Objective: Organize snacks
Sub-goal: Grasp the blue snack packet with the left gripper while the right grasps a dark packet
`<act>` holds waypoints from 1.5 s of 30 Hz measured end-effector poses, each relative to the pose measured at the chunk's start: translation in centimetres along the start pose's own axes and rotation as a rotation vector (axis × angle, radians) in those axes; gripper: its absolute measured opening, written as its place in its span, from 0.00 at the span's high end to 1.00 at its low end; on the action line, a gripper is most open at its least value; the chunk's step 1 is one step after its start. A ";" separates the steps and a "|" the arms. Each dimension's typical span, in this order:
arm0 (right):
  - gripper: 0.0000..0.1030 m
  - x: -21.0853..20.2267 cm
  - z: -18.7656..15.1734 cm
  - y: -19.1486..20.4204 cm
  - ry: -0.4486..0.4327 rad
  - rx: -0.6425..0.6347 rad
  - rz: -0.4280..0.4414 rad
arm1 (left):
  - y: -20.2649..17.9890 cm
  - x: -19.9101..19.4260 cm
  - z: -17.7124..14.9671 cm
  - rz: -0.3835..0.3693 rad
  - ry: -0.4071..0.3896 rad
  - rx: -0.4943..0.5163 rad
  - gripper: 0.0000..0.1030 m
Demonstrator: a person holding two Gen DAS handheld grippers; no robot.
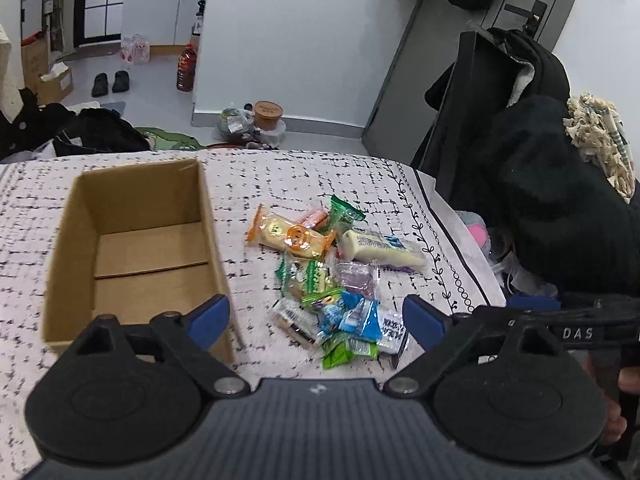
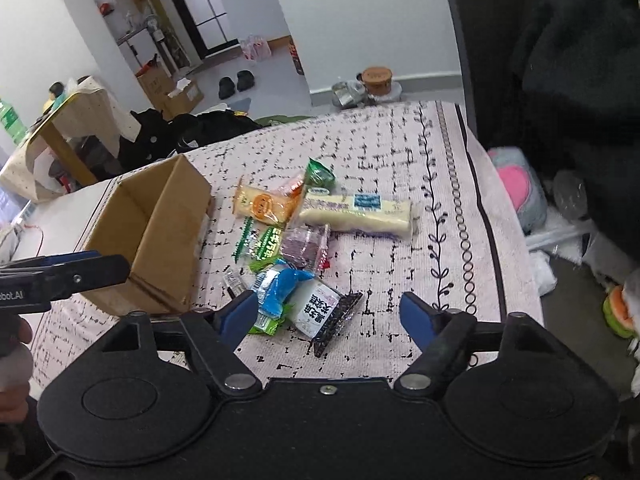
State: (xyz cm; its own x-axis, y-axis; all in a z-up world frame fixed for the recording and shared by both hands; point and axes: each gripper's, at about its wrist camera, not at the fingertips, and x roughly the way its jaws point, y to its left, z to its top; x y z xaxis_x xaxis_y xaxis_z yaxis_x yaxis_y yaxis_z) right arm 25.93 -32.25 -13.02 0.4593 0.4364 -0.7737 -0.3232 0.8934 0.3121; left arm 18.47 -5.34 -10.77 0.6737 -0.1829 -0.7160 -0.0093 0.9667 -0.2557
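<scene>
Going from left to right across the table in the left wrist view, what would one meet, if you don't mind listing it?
Cardboard box → orange-wrapped snack → long white snack packet → leaf-pattern border of the tablecloth.

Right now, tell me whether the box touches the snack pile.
Apart. The left wrist view shows bare cloth between the box and the snack pile.
</scene>
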 end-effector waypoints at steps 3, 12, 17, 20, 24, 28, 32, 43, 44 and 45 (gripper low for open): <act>0.37 0.9 -0.2 -0.5 -0.005 0.018 -0.009 | -0.2 1.7 0.3 -0.027 0.020 0.003 0.15; 0.41 3.1 -0.7 -1.8 0.002 0.120 0.030 | -1.2 6.6 0.2 -0.079 0.088 0.024 0.33; 0.46 4.6 -1.3 -2.2 0.030 0.159 0.034 | -2.0 9.1 -0.5 -0.100 0.123 0.039 0.36; 0.49 5.4 -1.6 -2.4 0.050 0.178 0.051 | -2.3 10.4 -0.7 -0.104 0.137 0.045 0.38; 0.53 6.2 -2.0 -2.8 0.069 0.203 0.063 | -2.6 12.0 -0.9 -0.104 0.157 0.042 0.44; 0.58 7.0 -2.3 -3.6 0.076 0.257 0.092 | -2.8 13.5 -1.0 -0.100 0.175 0.049 0.46; 0.58 8.1 -2.7 -4.3 0.086 0.293 0.112 | -2.6 14.7 -1.1 -0.090 0.198 0.050 0.58; 0.61 10.6 -3.5 -4.4 0.101 0.374 0.217 | -1.8 13.5 -1.0 -0.085 0.194 0.026 0.75; 0.64 10.7 -3.6 -4.5 0.101 0.387 0.220 | -1.7 13.3 -1.1 -0.082 0.189 0.018 0.76; 0.67 10.6 -3.6 -4.7 0.099 0.400 0.226 | -1.5 13.0 -1.1 -0.081 0.182 0.011 0.76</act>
State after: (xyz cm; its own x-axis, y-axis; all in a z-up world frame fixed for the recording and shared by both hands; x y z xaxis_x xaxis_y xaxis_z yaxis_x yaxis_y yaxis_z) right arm 29.30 -32.25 -24.68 0.3267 0.6296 -0.7049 -0.0529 0.7568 0.6514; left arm 26.44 -9.33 -20.45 0.5273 -0.2888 -0.7991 0.0485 0.9492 -0.3110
